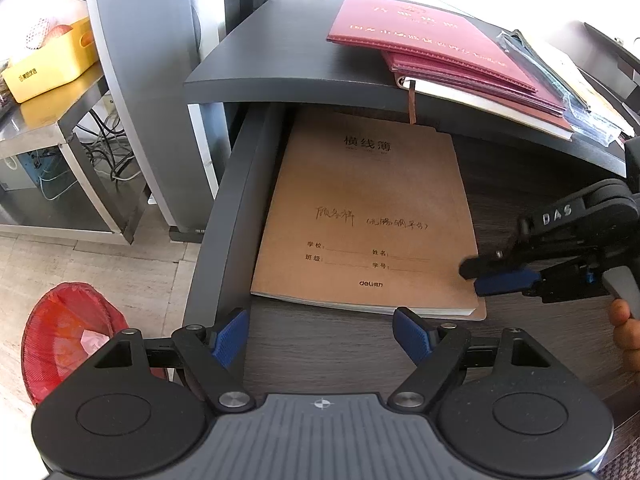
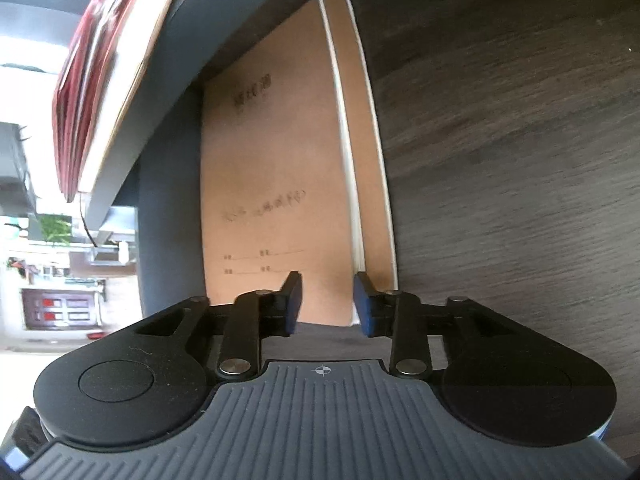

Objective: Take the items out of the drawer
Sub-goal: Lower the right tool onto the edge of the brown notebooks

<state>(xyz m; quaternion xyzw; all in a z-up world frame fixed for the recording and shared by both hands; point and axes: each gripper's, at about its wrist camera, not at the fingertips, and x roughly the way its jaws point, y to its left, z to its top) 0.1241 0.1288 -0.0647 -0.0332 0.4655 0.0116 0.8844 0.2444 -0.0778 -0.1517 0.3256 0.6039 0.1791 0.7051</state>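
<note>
Left gripper [image 1: 320,336] is hovering wide open and empty over the open drawer [image 1: 232,200]. Right gripper [image 2: 326,304], rolled sideways, is straddling the top kraft notebook's [image 1: 368,216] corner with narrowed jaws (pad contact unclear). Notebooks are hugging the drawer's left wall; bare floor lies rightward.

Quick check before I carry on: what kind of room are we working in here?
Most likely an office or study. A dark desk with an open drawer holds brown kraft notebooks, red certificate folders lie on the desktop, tangled cables run under a metal side table, and a red wastebasket stands on the floor.
</note>
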